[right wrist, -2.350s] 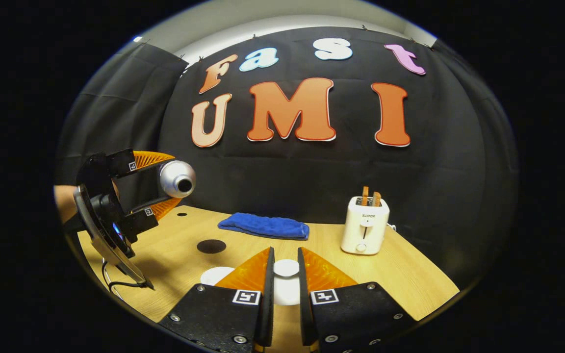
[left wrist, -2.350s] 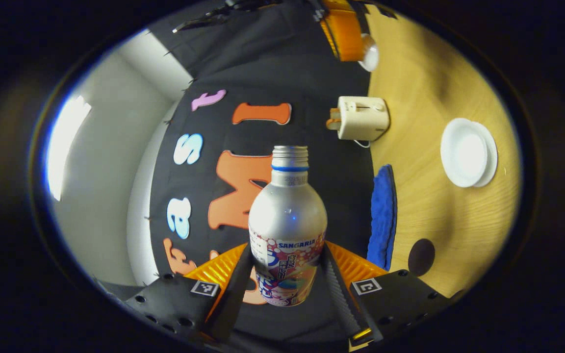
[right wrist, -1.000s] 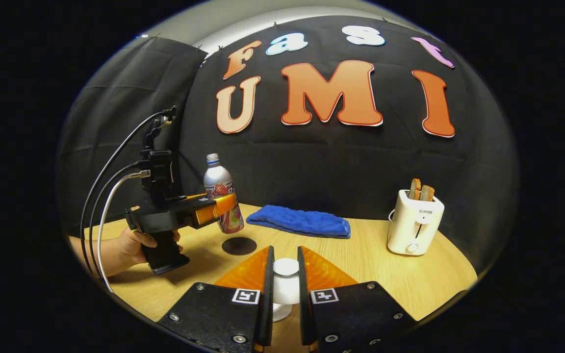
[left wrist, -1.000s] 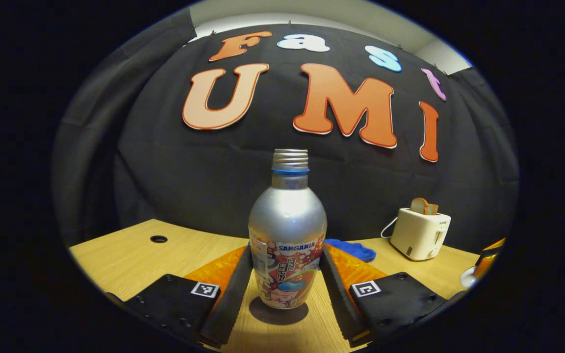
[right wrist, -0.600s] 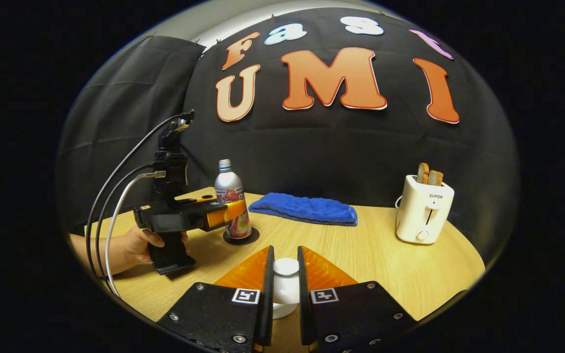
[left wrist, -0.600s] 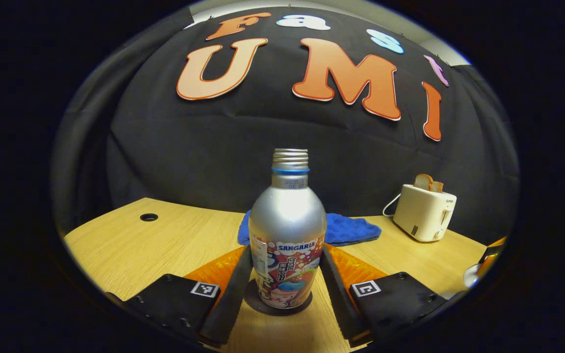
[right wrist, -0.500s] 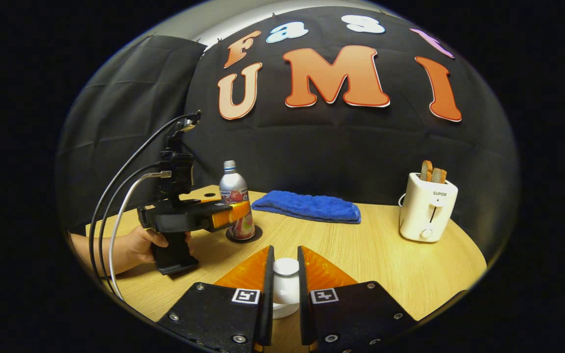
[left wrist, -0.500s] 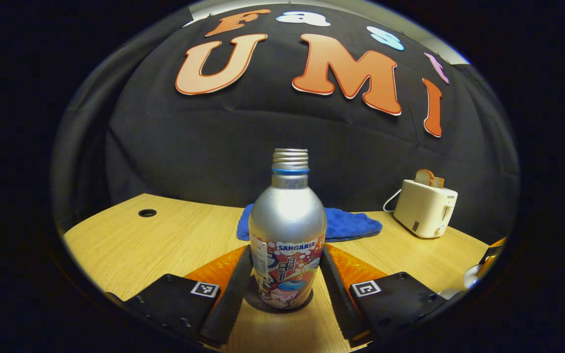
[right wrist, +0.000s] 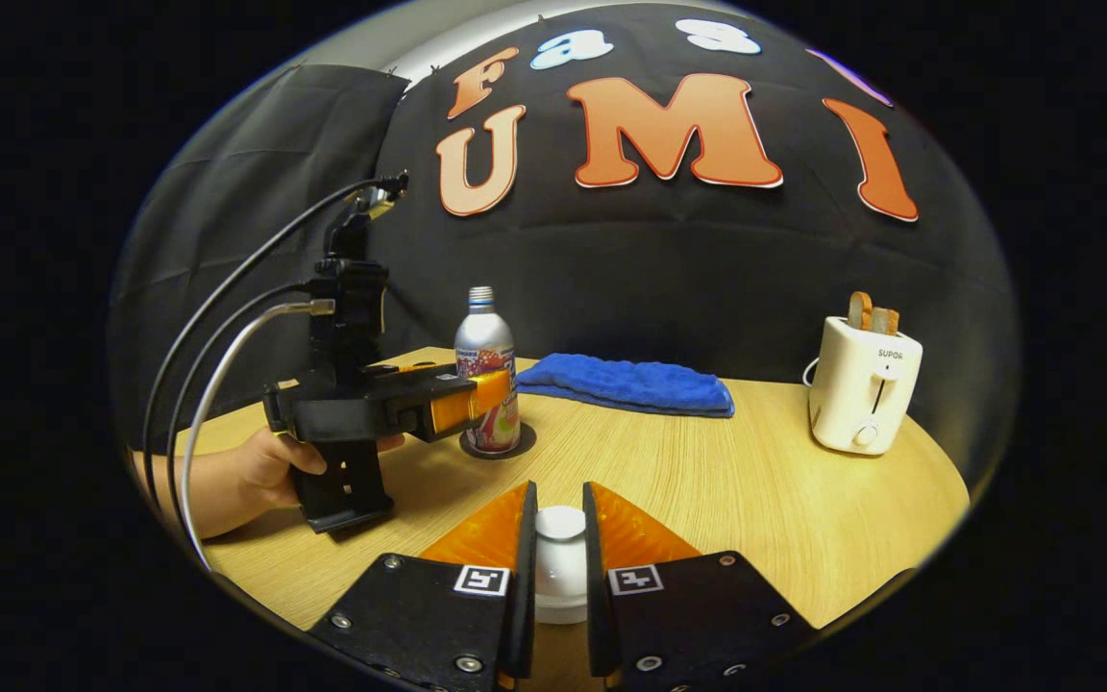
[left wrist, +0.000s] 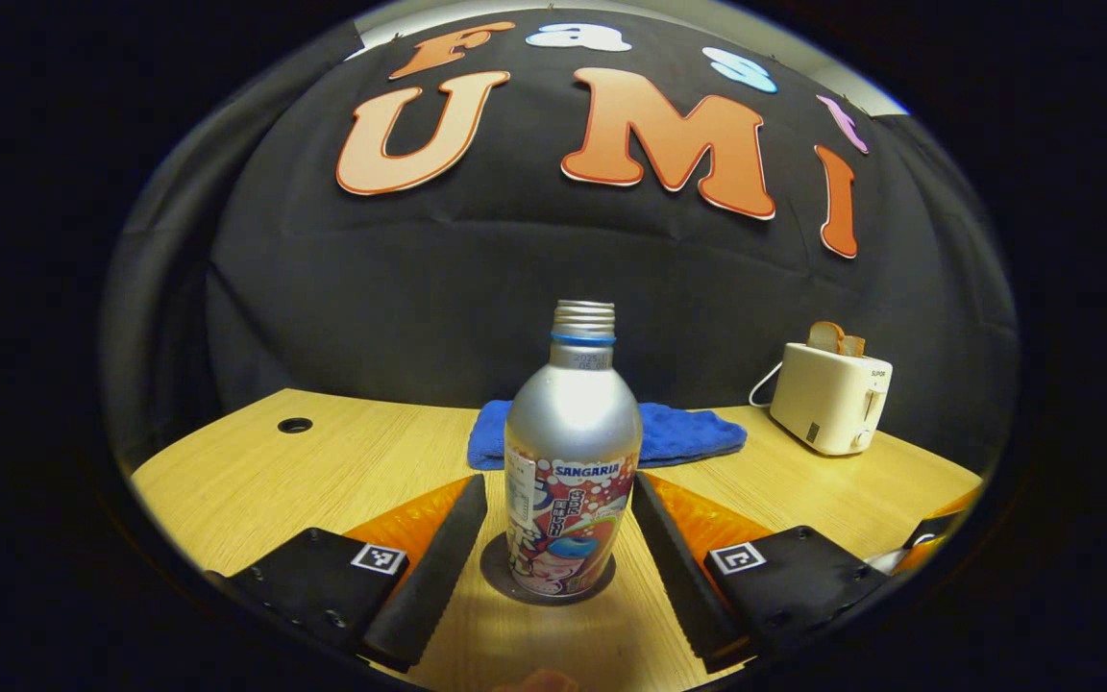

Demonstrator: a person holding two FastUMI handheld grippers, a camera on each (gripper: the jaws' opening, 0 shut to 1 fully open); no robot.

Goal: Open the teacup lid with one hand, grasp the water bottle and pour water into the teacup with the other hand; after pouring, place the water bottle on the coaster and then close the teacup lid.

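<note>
Jaws of left gripper (left wrist: 558,538) spread, gaps both sides of silver aluminium water bottle with printed label (left wrist: 571,461), upright on dark round coaster (left wrist: 501,577) on wooden table (left wrist: 304,471). Right gripper (right wrist: 559,538) pinching white knobbed teacup lid (right wrist: 560,562). Blue folded towel (right wrist: 626,384) and white toaster (right wrist: 861,384) behind.

In the right gripper view, the white knobbed teacup lid (right wrist: 560,562) is mostly covered by the right gripper (right wrist: 559,577) fingers pinching it, and whatever lies beneath it is hidden. The left gripper (right wrist: 501,389) covers the lower part of the silver printed water bottle (right wrist: 484,360) there. In the left gripper view, the bottle covers most of the dark round coaster (left wrist: 496,577) and the middle of the blue folded towel (left wrist: 683,432).
</note>
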